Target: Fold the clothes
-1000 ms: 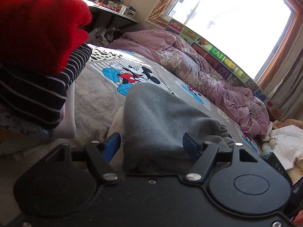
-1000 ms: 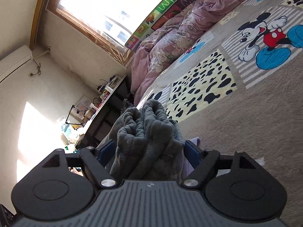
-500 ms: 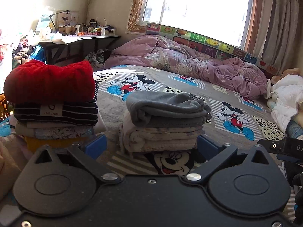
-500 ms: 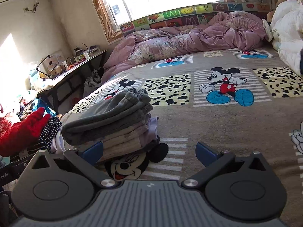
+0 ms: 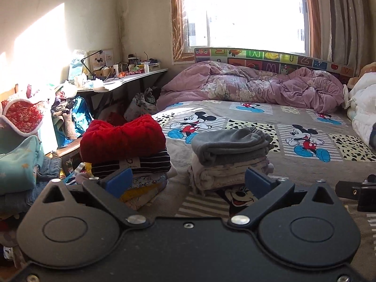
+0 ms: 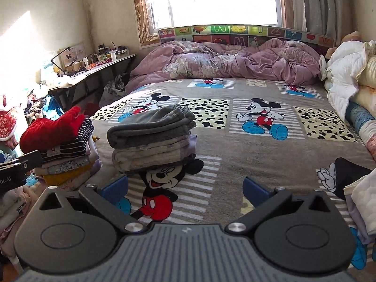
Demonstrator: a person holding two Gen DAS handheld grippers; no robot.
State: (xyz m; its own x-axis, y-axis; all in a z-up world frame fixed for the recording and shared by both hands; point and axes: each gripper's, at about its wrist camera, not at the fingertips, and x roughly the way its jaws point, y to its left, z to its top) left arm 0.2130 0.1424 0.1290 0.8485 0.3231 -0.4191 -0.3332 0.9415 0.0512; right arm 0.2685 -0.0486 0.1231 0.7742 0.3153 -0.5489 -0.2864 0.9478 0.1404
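Note:
A folded grey garment (image 5: pixel 231 144) lies on top of a short stack of pale folded clothes (image 5: pixel 225 176) on the Mickey Mouse bedspread (image 5: pixel 253 115). It also shows in the right wrist view (image 6: pixel 152 127). To its left stands a taller stack topped by a red knit (image 5: pixel 122 137), over a striped piece (image 5: pixel 141 163); the red knit shows in the right wrist view (image 6: pixel 51 128) too. My left gripper (image 5: pixel 188 183) is open and empty, just in front of the two stacks. My right gripper (image 6: pixel 185 186) is open and empty, in front and to the right of the grey stack.
A crumpled purple duvet (image 6: pixel 225 61) lies along the headboard. White bedding (image 6: pixel 347 77) is piled at the right edge. Loose clothes (image 6: pixel 362 192) lie at the near right. A cluttered desk (image 5: pixel 122 80) and clothes heaps (image 5: pixel 21 164) fill the left side.
Both grippers let go of the grey garment, which now rests on the pale stack. Both opened wide and pulled back from the stacks, levelling out.

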